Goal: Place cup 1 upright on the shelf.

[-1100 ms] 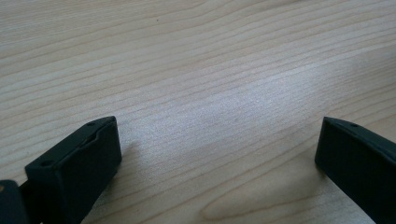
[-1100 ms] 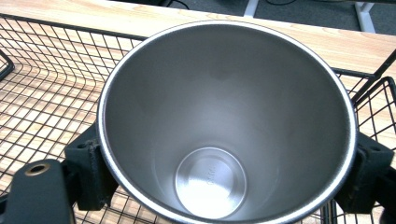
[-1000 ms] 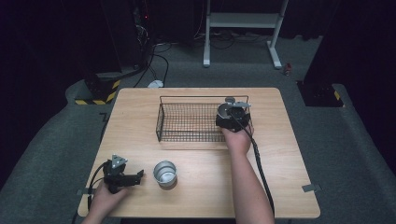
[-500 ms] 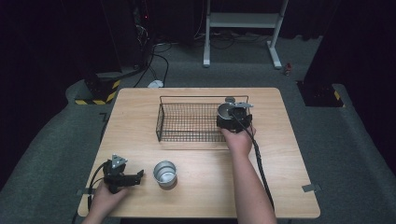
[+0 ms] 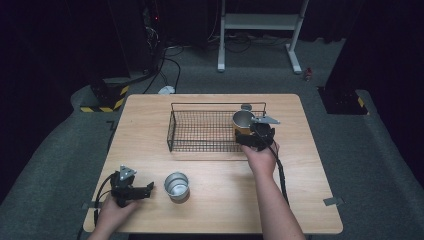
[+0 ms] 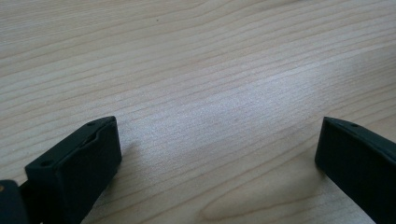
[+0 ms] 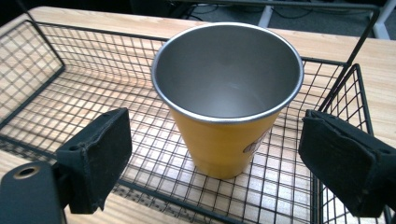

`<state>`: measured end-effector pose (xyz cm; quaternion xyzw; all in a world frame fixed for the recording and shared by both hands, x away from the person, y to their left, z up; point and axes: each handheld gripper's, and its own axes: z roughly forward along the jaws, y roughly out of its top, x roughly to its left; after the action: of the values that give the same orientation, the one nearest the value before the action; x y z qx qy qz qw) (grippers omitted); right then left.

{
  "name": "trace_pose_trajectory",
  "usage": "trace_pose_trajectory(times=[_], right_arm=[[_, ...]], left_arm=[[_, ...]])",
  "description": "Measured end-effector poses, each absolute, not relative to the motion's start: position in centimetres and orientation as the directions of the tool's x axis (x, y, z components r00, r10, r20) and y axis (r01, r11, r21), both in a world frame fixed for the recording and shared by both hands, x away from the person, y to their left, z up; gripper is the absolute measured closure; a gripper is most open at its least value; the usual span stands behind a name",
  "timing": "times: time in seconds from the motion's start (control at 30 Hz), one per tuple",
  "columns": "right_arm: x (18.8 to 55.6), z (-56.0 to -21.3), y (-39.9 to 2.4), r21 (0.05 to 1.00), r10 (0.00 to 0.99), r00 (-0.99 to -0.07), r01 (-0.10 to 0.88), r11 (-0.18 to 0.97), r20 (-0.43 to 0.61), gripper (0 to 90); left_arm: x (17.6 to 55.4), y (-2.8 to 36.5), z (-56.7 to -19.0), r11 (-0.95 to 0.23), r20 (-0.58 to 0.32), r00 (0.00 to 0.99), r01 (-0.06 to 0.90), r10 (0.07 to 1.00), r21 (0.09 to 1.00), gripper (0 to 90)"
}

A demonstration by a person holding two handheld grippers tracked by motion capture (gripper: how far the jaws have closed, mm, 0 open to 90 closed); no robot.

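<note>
At the near left corner of the light wooden table (image 5: 220,200), the left gripper (image 5: 145,190) lies low under the person's left hand (image 5: 112,212), its black jaws spread wide with bare wood grain between them in the left gripper view. Just to its right a small silver metal cup (image 5: 176,185) stands upright on the tabletop, apart from the jaw tips. Farther back, a black wire mesh basket (image 5: 200,131) sits mid-table. In its right end stands an upright yellow-sided steel tumbler (image 7: 227,98), mouth up and empty. A small round label shows low on the tumbler's side in the right gripper view; its writing is too small to read. The right gripper (image 7: 224,161), held in the person's right hand (image 5: 260,157) at the basket's near right corner, has its padded jaws parted on either side of the tumbler, touching neither side
</note>
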<state>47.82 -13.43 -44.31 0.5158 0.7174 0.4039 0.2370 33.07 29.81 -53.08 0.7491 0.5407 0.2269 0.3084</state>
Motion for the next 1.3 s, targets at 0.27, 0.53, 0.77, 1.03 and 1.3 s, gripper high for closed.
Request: trace_pose_trajectory(times=[0.27, 0.53, 0.77, 1.03, 1.3], right_arm=[[45.8, -44.1, -13.9, 0.842, 0.920, -0.387, 0.516, 0.156, 0.067, 10.0], [43.2, -44.8, -14.8, 0.848, 0.917, -0.393, 0.509, 0.151, 0.073, 10.1], [41.0, -45.5, -16.0, 0.854, 0.913, -0.403, 0.495, 0.160, 0.063, 10.1], [38.8, -47.1, -16.9, 0.838, 0.916, -0.399, 0.514, 0.182, 0.046, 10.3], [36.9, -49.3, -17.4, 0.810, 0.914, -0.406, 0.534, 0.243, -0.006, 11.2]], left_arm=[[33.1, 29.8, -53.1, -0.226, 0.008, 0.313, 0.670, 0.950, 0.707, 0.6], [33.1, 29.8, -53.1, -0.222, 0.003, 0.311, 0.671, 0.951, 0.708, 0.6], [33.1, 29.8, -53.1, -0.222, 0.003, 0.311, 0.671, 0.950, 0.708, 0.6], [33.1, 29.8, -53.1, -0.222, 0.004, 0.310, 0.670, 0.951, 0.709, 0.6], [33.2, 29.3, -53.1, -0.192, 0.007, 0.265, 0.681, 0.964, 0.707, 0.2]])
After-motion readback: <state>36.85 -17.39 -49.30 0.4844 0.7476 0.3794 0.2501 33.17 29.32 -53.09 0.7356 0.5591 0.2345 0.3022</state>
